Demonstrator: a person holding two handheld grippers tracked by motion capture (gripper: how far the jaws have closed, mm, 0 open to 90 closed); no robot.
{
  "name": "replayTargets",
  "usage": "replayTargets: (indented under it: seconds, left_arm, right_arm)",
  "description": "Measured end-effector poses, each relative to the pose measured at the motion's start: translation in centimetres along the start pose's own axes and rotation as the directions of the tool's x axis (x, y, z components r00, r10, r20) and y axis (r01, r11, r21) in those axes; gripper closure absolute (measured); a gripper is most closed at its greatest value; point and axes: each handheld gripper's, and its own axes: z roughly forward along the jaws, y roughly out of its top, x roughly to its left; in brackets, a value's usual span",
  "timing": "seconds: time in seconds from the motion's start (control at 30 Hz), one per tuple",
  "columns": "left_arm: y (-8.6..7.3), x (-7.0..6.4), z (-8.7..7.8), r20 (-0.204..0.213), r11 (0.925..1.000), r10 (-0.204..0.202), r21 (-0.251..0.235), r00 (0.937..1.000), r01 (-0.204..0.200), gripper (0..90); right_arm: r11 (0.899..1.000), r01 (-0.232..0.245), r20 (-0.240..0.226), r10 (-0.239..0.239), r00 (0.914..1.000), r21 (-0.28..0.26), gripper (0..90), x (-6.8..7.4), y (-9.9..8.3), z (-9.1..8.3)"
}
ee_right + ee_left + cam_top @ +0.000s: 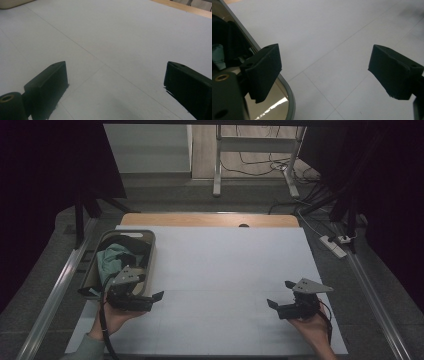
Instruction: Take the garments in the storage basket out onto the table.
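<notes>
A grey-beige basket [151,251] stands on the left of the white mat [225,265] and holds a teal cloth [114,258]. My left gripper [151,288] hovers at the basket's near right corner, open, with nothing between its jaws. In the left gripper view the left gripper [324,72] points over bare mat, with the basket's rim [290,96] and a bit of cloth [218,56] at its left. My right gripper [281,294] is low over the mat's near right, also open and holding nothing. The right gripper view has the right gripper [115,83] over bare mat.
A wooden table edge [210,219] runs behind the mat. Metal rails [55,290] flank the table on both sides. A power strip [334,245] lies on the floor at the right, and a desk frame [255,150] with cables stands beyond.
</notes>
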Motion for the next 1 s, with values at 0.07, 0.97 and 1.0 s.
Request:
replayTargets:
  seconds: [0.07, 0.97, 1.0]
  left_arm:
    - [0.2, 0.0, -0.1, 0.001, 1.0000, 0.002, -0.003, 1.0000, -0.002, 11.8]
    - [3.4, 1.2, -0.8, -0.015, 0.9992, 0.025, -0.031, 0.9996, -0.026, 11.4]
    - [3.4, 1.3, -0.8, -0.018, 0.9993, 0.025, -0.029, 0.9995, -0.025, 11.4]
  right_arm:
    - [1.000, 0.000, -0.002, 0.000, 1.0000, 0.004, 5.0, 0.0, 0.0, 0.0]
    - [0.999, -0.006, 0.000, 0.006, 1.0000, 0.036, 5.0, -0.2, -0.4, 0.7]
    - [0.999, -0.004, -0.001, 0.004, 1.0000, 0.040, 5.1, -0.2, -0.4, 0.7]
